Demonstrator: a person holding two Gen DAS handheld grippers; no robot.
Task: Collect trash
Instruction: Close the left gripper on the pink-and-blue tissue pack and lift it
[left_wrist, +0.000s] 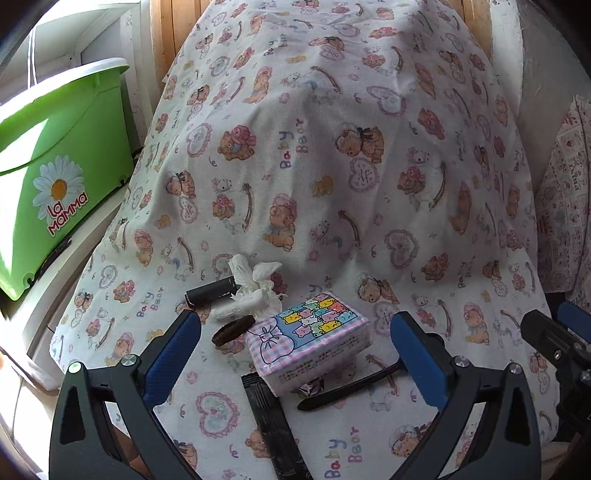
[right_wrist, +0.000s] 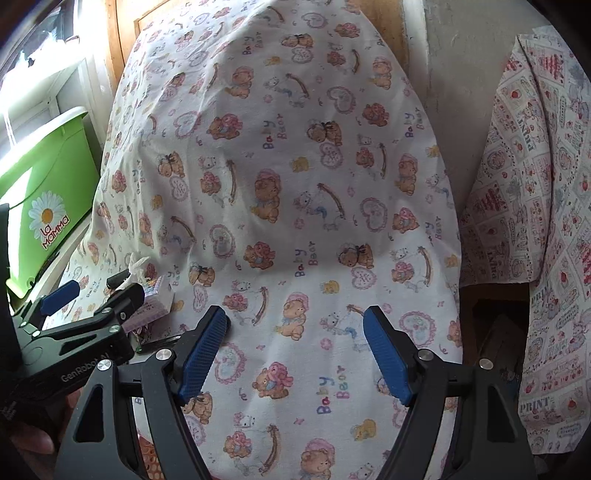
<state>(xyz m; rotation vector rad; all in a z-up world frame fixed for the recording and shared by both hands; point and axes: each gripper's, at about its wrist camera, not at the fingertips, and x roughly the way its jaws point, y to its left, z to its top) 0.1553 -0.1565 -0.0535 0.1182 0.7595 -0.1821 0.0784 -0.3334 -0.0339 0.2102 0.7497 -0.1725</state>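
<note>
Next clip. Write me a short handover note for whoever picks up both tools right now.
Left tool: open, empty, over the trash pile.
Right tool: open, empty, over bare cloth.
Trash sits together on the cloth: tissue pack, crumpled tissue, black tube, dark cookie, black wrapper, black strip.
Green bin stands left.
Done: nothing gripped.
Left: all of it.

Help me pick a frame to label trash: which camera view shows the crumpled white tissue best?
The left wrist view. There the crumpled white tissue lies in full sight on the bear-print cloth, beyond the open left gripper. In the right wrist view only a small tip of it pokes out behind the left gripper's body.
</note>
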